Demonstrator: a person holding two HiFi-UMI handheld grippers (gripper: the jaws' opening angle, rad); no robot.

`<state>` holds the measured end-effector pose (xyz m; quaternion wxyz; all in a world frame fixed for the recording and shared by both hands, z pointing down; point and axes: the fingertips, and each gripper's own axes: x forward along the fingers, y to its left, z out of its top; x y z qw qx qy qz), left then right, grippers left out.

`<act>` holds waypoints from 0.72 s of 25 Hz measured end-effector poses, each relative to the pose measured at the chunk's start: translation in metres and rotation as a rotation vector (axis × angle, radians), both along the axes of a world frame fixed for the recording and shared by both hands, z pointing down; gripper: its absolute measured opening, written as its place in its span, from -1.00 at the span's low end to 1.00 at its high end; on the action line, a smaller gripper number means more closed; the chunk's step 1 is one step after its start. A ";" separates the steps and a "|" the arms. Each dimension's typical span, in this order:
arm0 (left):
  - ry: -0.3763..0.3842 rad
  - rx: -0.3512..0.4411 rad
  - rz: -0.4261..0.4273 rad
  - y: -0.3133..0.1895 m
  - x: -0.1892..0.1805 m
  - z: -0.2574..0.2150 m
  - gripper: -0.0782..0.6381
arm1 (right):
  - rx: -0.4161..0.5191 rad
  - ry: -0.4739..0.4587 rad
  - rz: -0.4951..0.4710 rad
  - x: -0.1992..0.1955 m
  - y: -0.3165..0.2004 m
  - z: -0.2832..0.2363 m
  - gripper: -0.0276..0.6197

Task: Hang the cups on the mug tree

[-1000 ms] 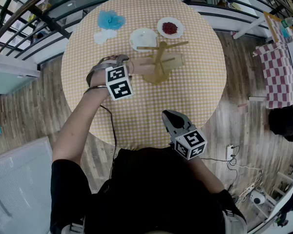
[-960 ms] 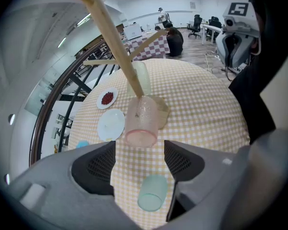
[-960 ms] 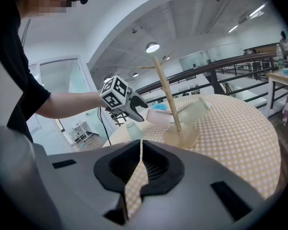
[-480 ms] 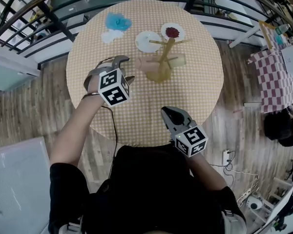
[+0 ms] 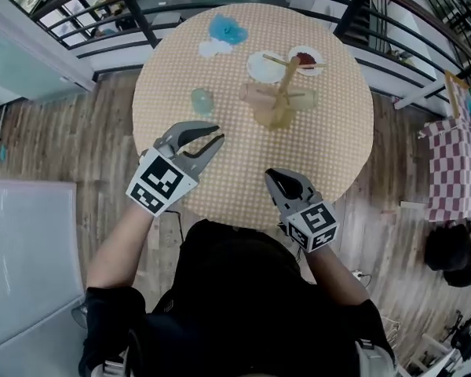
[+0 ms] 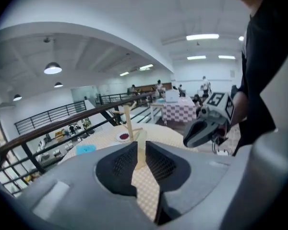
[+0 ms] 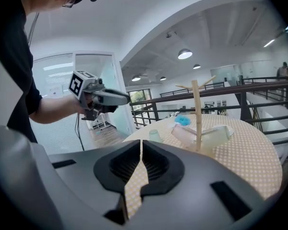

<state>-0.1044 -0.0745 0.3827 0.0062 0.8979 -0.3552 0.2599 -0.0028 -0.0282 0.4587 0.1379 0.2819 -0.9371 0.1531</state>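
The wooden mug tree stands on the round checked table. A pink cup hangs on its left side and a pale cup on its right. A small green cup stands on the cloth left of the tree. My left gripper hovers over the near left part of the table, short of the green cup. Its jaws are closing with nothing between them. My right gripper is shut and empty at the near edge. The tree and the green cup also show in the right gripper view.
A white plate and a plate of red bits lie behind the tree. A blue crumpled thing and a white one lie at the far left. A black railing runs behind the table.
My left gripper has drawn back from beside the tree toward the near left edge. The green cup now shows on the cloth. The right gripper has hardly moved.
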 end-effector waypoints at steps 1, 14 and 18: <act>0.064 0.009 -0.038 0.009 -0.003 -0.008 -0.65 | 0.000 -0.012 0.005 0.001 0.002 -0.005 -0.84; 0.511 0.026 -0.204 0.077 -0.015 -0.027 -0.76 | 0.029 -0.049 0.112 -0.010 0.019 -0.030 -0.84; 0.525 0.026 -0.200 0.081 -0.021 -0.018 -0.76 | 0.015 -0.036 0.117 -0.010 0.024 -0.022 -0.84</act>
